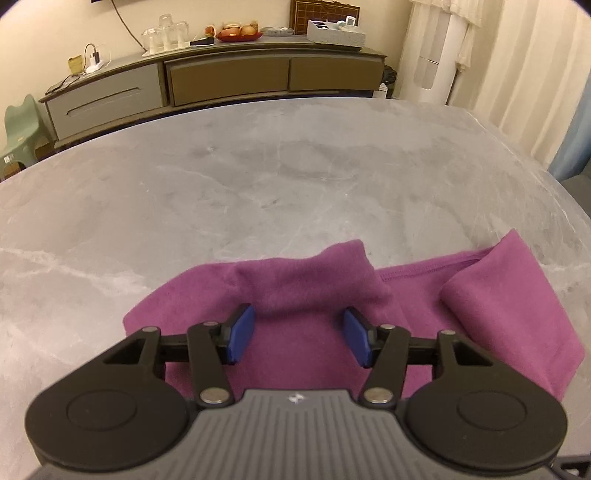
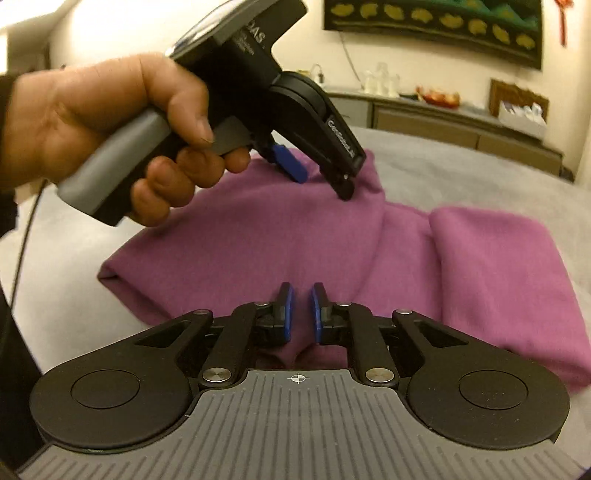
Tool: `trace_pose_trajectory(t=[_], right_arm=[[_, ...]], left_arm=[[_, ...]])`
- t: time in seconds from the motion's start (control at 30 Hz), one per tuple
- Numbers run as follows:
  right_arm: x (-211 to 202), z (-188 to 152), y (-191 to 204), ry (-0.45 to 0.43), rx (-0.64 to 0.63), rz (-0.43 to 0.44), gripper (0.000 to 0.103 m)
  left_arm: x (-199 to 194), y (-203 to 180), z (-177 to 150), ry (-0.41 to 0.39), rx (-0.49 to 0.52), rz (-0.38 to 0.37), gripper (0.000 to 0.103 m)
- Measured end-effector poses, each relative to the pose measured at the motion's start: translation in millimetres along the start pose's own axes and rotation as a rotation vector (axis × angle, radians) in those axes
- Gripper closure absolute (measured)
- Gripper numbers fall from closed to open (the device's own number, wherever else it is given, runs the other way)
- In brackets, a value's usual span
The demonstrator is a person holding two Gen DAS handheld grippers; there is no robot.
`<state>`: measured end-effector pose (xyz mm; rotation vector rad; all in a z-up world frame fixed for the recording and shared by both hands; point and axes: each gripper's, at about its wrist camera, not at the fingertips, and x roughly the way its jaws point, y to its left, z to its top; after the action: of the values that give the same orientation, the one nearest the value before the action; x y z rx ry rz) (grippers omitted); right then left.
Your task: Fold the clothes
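A purple fleece garment [image 2: 280,236] lies partly folded on a grey marbled table [image 1: 258,192], toward the near edge, with a doubled-over flap at its 3 o'clock side. The left gripper [image 1: 299,334] hovers over the garment's near middle, its blue pads [image 1: 242,332] spread wide with nothing between them. In the right wrist view, a bare hand [image 2: 122,136] grips that tool's grey handle at 10 o'clock; white lettering on its black body is partly readable, ending in "AS", and a printed word on the side arm is too blurred to read. The right gripper [image 2: 300,314] sits low at the garment's near edge, pads nearly pressed together, pinching a small fold of the purple cloth. At 12 o'clock beyond the table stands a long grey and brown sideboard [image 1: 221,74] carrying glassware [image 1: 166,31], a red fruit bowl [image 1: 238,33] and a grey tray [image 1: 334,33]. A white curtain [image 1: 517,74] hangs at 2 o'clock, and a dark wall hanging [image 2: 432,26] with gold shapes is above.
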<state>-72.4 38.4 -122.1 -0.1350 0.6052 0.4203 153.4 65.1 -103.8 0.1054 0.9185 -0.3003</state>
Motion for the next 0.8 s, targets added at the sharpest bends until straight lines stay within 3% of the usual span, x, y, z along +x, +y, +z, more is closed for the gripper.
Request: trace_pose_trajectory(t=[0.13,0.23,0.27,0.3,0.43,0.47,0.5,0.53,0.57,0.6,0.67,0.73,0.8], right_arm=[[-6.7,1.2,-8.1,0.005,0.050,0.033,0.087],[-20.0,-0.5,-15.7,-0.035,0.094,0.046,0.084],[-14.7,-4.8,-15.0,-0.007,0.083,0.048,0.083],[-5.8,-8.2,-21.1,0.027,0.097,0.067,0.077],[-20.9,-4.6,-41.8,0.013,0.154,0.124,0.070],[-33.8,-1.6,-52.9,-0.009,0.193,0.131,0.063],[-52.4,-0.6,-65.5,-0.073,0.213,0.083,0.047],[-66.6,-2.8,-79.1,-0.134,0.227,0.005,0.037],[-79.2,-6.4,-96.6,-0.186,0.251,-0.119,0.016],[-82.6,-10.4,-112.3,-0.200,0.277,-0.221,0.009],[-73.6,-20.1,-147.8,-0.130,0.346,-0.347,0.011],[-55.6,-32.3,-172.4,-0.006,0.419,-0.341,0.029],[-54.5,-32.5,-171.5,-0.003,0.431,-0.261,0.079]], left_arm=[[-19.7,-9.0,-5.0,-0.035,0.034,0.033,0.049],[-36.2,0.8,-29.3,-0.061,0.024,0.019,0.043],[-35.4,6.8,-39.4,-0.050,0.012,0.023,0.045],[-34.4,11.1,-47.0,-0.050,0.008,0.026,0.046],[-41.1,10.2,-43.8,-0.069,-0.018,0.021,0.045],[-47.4,5.6,-38.3,-0.074,-0.021,0.018,0.044],[-53.8,-0.4,-32.0,-0.082,-0.019,0.009,0.041],[-60.5,-9.4,-24.5,-0.098,-0.008,-0.009,0.037],[-66.4,-19.4,-16.5,-0.109,0.002,-0.030,0.029],[-70.0,-32.1,-7.5,-0.110,0.009,-0.058,0.022],[-68.1,-61.0,9.8,-0.089,0.029,-0.126,0.014],[-55.2,-96.9,24.3,-0.032,0.073,-0.186,0.008],[-36.2,-127.9,34.1,0.026,0.108,-0.208,0.008]])
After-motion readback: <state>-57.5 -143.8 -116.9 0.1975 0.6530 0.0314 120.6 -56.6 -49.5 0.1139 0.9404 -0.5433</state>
